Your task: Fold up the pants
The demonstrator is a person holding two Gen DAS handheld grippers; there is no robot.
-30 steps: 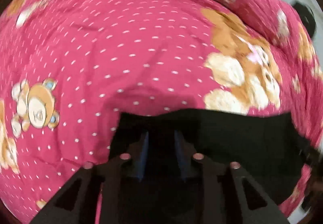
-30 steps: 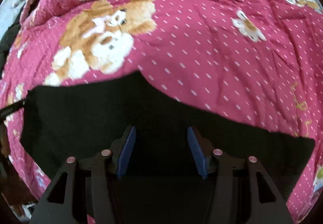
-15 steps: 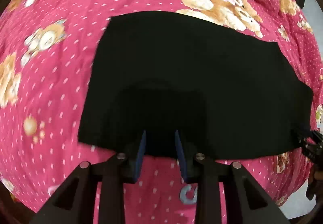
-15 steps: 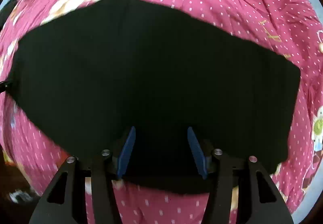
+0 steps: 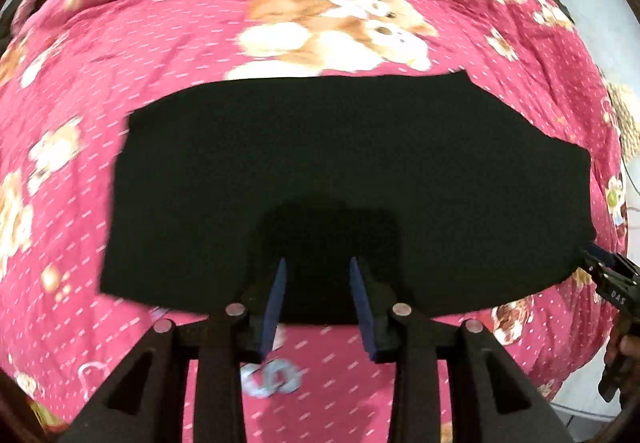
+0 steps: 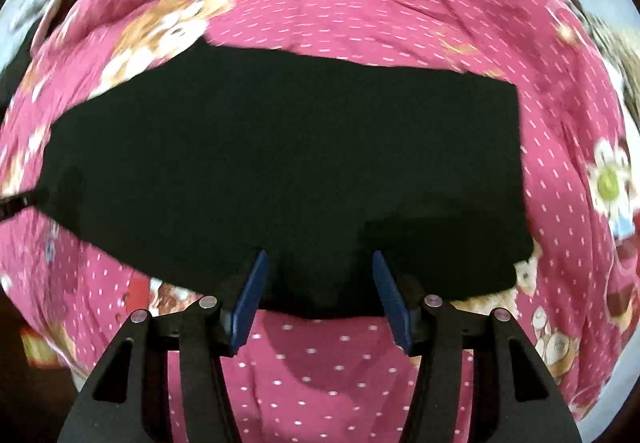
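Left wrist: tongs (image 5: 318,263) parted—over pants (image 5: 340,171).

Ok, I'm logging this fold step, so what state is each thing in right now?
pants: lying flat on the bedspread as a folded black panel, free of both tongs.
left tongs: open, empty, over the pants' near edge.
right tongs: open, empty, over the near edge.
bedspread: spread out, wrinkled.

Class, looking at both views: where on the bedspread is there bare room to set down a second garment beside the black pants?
Bare pink bedspread lies beyond the black pants' far edge and along their left side. A narrower strip shows near each tool. The middle is covered by the pants.
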